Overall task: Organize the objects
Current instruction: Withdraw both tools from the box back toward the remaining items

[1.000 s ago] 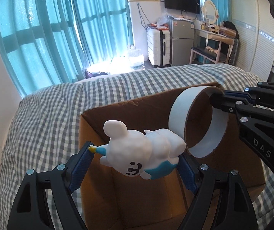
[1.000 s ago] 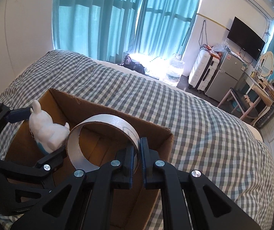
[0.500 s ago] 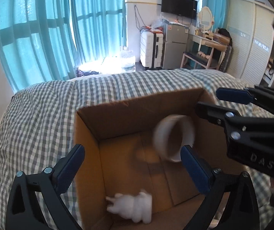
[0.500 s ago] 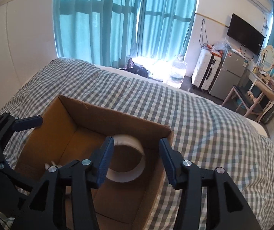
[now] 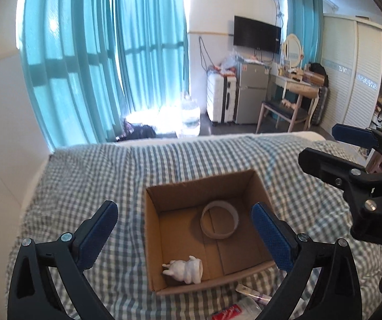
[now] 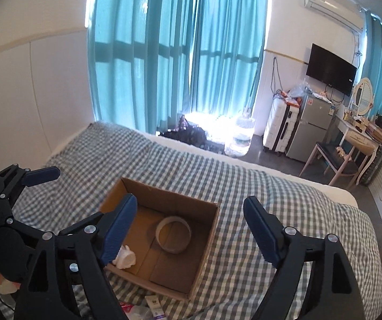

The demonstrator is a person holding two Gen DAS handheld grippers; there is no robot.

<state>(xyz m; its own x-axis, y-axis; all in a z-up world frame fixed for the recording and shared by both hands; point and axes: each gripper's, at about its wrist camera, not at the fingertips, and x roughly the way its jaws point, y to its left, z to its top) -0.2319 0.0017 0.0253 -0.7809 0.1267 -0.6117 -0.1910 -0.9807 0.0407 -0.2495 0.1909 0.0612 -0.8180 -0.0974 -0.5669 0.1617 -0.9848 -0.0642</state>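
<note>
Cluttering bed [image 5: 110, 176] beside box [image 5: 152, 240]: small packets [image 5: 247, 302].

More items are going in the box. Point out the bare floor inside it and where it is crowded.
Inside the cardboard box, the floor is bare between the white rabbit figurine in the near left corner and the tape roll toward the far wall; the near right corner is bare too. Outside, small packets clutter the bedspread by the near edge.

Bright window [image 5: 97, 61] glare; fisheye edges; slight blur
</note>
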